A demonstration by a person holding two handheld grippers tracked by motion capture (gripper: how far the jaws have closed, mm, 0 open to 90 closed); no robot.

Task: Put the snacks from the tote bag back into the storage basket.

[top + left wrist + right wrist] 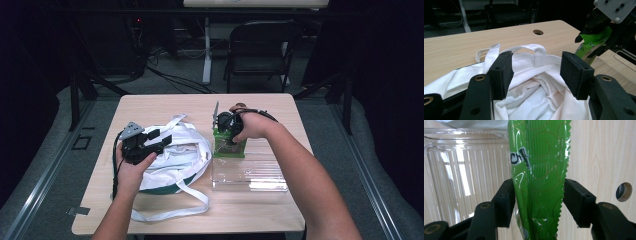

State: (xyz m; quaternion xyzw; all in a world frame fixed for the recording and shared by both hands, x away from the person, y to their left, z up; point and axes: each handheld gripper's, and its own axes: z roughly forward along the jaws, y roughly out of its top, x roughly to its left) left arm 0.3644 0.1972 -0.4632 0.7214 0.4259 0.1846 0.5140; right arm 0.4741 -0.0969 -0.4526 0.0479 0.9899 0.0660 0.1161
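- Left gripper (536,75): jaws wide apart over the open white bag (534,100) on the table (454,47).
- Right gripper (537,202): jaws closed on a green packet (539,170), beside the clear tray (250,172).

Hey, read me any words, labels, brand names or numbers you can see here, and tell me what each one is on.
Green packet between the right claw pads: a white patch with dark lettering, cut off and warped by the wrinkled film; I can't read it.
White bag under the left claw: no print visible.
Clear plastic tray: no label visible.
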